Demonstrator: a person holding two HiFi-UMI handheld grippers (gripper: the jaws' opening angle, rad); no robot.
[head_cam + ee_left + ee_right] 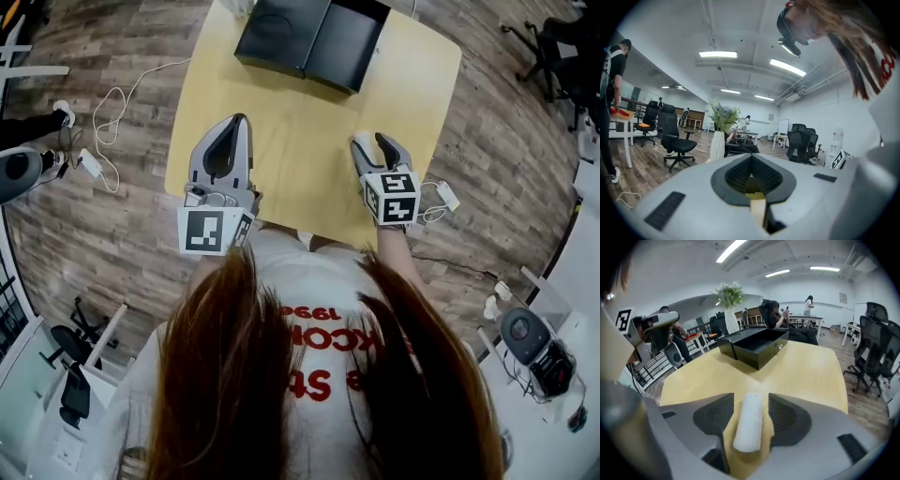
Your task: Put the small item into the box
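Note:
On the yellow table (300, 131) a small white roll (750, 420) lies lengthwise between the jaws of my right gripper (751, 399). A strip of table shows on each side of the roll, so the pads do not press on it and the gripper is open. In the head view my right gripper (375, 142) rests on the table's near right part. The black box (309, 37) stands open at the far edge, also ahead of the right gripper (754, 345). My left gripper (228, 127) is at the near left, shut and holding nothing (752, 157).
White cables (108, 122) trail over the wooden floor to the left of the table, and a white adaptor (445, 195) hangs off its right edge. Office chairs (876, 348) stand to the right. A vase of flowers (729, 298) and people are farther back.

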